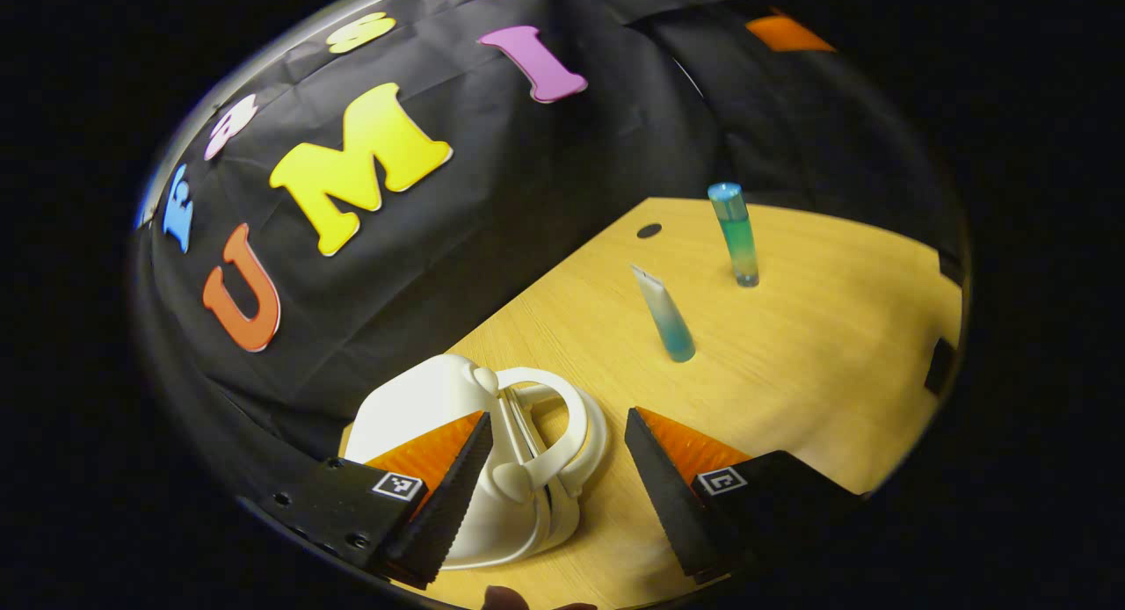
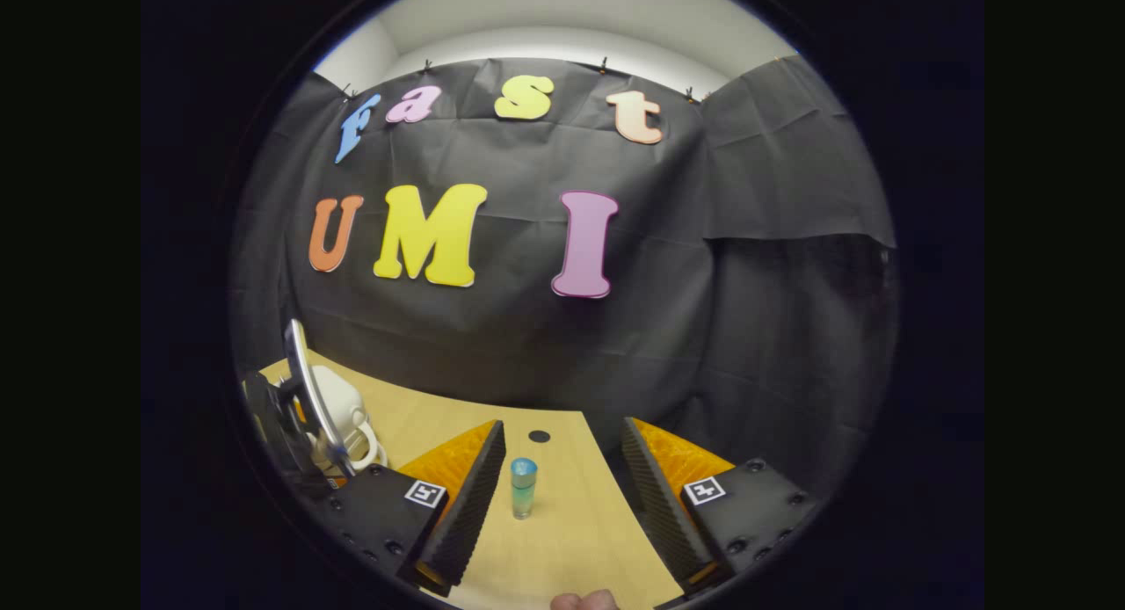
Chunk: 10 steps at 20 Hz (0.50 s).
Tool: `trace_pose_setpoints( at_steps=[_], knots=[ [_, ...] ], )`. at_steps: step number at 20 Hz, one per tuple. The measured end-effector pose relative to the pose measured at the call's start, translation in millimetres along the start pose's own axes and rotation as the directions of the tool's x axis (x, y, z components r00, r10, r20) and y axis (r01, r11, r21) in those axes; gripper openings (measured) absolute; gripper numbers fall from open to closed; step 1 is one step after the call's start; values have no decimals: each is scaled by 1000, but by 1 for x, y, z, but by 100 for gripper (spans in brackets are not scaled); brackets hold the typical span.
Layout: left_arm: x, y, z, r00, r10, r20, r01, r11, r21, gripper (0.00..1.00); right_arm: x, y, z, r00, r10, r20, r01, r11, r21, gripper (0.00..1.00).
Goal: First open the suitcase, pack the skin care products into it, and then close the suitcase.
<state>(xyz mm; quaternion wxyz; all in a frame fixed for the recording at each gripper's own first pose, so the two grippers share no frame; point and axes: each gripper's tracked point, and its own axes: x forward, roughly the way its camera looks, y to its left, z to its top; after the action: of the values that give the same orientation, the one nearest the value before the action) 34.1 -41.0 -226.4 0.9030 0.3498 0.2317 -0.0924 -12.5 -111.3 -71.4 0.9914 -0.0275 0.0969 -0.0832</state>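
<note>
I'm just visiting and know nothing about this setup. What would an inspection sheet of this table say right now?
Surface: wooden table, with a small dark hole.
Job's things: white suitcase, closed, by the left claw; a blue-green bottle standing upright; a blue-green tube standing on its cap, tilted, apart from the bottle.
Clutter: nothing seen.
Grippers: left claw open, at the suitcase handle, not gripping; right claw open, aimed at the bottle.
Cables: nothing seen.
Surroundings: black cloth wall behind the table.
</note>
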Motion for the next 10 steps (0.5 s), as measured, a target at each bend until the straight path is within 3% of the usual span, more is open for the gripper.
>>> trace_pose_setpoints(
  at_steps=[6, 10],
  knots=[
    [41, 2, -19, 994, 29, -106, -14, 990, 142, 93, -3, -27, -16, 997, -67, -38, 67, 998, -2, 80],
    [61, 2, -28, 985, 26, -170, 1, 988, 156, 73, 0, -30, -16, 995, -85, -47, 85, 996, -3, 80]
  ],
)
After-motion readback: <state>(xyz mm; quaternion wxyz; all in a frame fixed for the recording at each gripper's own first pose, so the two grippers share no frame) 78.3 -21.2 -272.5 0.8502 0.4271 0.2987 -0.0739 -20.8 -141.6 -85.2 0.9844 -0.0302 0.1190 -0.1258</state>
